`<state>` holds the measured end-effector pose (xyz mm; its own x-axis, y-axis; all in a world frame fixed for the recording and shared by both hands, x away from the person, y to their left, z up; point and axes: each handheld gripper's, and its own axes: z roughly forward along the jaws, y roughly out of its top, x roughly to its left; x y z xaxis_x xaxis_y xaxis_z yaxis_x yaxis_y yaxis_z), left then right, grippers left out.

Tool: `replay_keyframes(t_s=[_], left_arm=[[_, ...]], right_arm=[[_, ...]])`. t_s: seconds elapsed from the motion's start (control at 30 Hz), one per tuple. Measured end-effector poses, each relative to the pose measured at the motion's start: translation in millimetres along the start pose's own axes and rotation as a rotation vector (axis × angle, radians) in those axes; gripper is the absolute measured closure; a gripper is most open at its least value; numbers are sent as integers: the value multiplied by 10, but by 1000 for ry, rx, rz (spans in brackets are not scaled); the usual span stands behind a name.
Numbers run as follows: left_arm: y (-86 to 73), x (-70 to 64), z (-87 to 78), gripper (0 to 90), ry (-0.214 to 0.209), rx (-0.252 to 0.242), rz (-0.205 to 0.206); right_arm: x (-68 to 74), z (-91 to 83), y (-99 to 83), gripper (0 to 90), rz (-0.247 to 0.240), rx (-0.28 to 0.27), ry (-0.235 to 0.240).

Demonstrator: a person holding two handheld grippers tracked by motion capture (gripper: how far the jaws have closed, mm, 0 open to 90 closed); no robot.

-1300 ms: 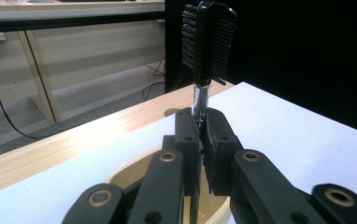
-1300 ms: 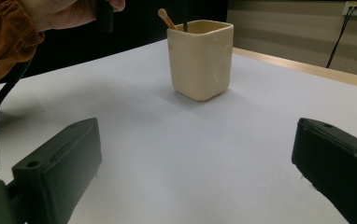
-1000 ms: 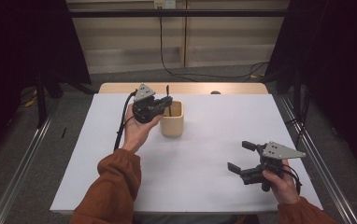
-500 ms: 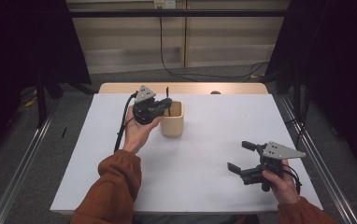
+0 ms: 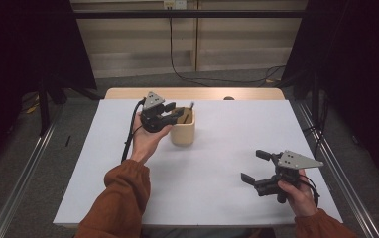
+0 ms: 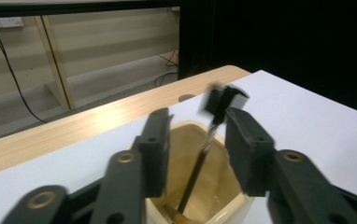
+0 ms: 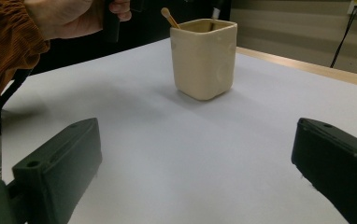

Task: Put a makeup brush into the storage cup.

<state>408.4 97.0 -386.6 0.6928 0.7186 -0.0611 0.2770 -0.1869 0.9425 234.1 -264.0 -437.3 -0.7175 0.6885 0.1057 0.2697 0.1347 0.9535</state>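
A cream square cup (image 5: 182, 133) stands on the white table (image 5: 217, 198), left of centre and towards the back. A black brush (image 6: 225, 101) leans inside it with its bristle head above the rim, beside a wooden stick (image 7: 168, 15). My left gripper (image 5: 174, 112) hovers at the cup's left rim. In the left gripper view its jaws are open on either side of the brush handle, over the cup (image 6: 200, 163), and the bristle head lies close to the right jaw. My right gripper (image 5: 253, 166) is held low at the front right, open wide and empty, facing the cup (image 7: 204, 58).
A wooden strip (image 5: 128, 93) runs along the table's far edge. Beyond it is a floor with a cable (image 5: 187, 79). Metal rails (image 5: 24, 168) flank the table. A sleeve and forearm (image 5: 123, 198) reach in from the front left.
The brush head has shifted to the right and a little lower over the cup. Both hands have hardly moved.
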Motion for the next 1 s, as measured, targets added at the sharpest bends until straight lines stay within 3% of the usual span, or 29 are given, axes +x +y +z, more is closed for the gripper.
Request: replay_keyframes(t_s=[0.13,0.3,0.47,0.67,1.0], left_arm=[[5,15,-4,414,11,-13,-1],[13,40,-15,228,4,-28,-21],[21,50,-25,97,-8,-32,-20],[35,100,-62,22,-25,-47,-29],[64,127,-187,25,1,-39,-11]], right_arm=[[-4,1,0,11,1,1,-2],[-4,3,-3,11,5,1,-1],[-10,7,-4,11,1,2,-6],[-33,4,-4,12,7,-1,-16],[-55,25,-3,15,13,1,-27]])
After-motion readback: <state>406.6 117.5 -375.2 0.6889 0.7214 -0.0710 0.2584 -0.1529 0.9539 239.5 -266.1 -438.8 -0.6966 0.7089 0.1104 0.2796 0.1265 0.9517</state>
